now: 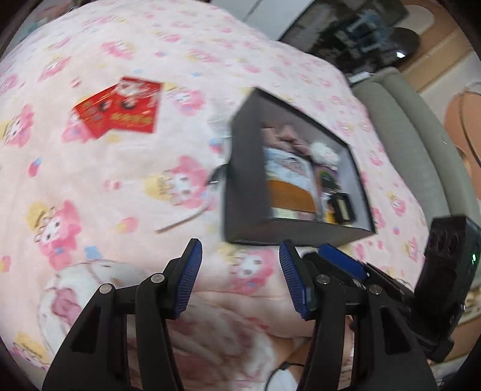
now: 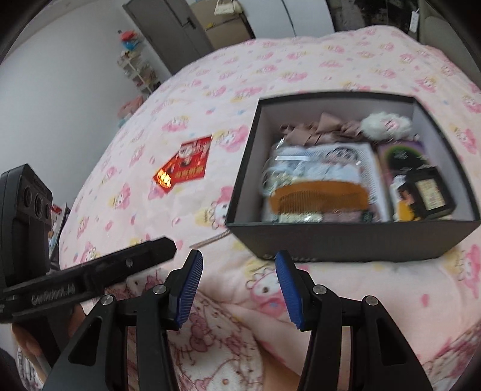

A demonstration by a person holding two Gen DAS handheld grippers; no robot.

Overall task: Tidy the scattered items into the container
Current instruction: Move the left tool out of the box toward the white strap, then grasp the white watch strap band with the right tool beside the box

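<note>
A black open box [image 1: 240, 192] [image 2: 354, 240] sits on the pink patterned bedspread [image 1: 120, 186] [image 2: 210, 90]. It holds a wooden comb [image 2: 318, 195], a plastic packet, brown bows, a white fluffy item [image 2: 386, 124] and a dark bottle [image 2: 430, 192]. Red envelopes [image 1: 120, 106] [image 2: 185, 165] lie on the bedspread left of the box. A thin stick [image 1: 180, 221] lies by the box's near left corner. My left gripper [image 1: 239, 261] hovers open and empty in front of the box. My right gripper [image 2: 239, 270] is open and empty too, just short of the box's near wall.
The right gripper's body and camera [image 1: 448, 264] show at the left wrist view's right edge; the left gripper's body [image 2: 90, 270] crosses the right wrist view's lower left. A grey padded bed edge [image 1: 415, 144] runs past the box. A door [image 2: 168, 27] and shelves stand beyond.
</note>
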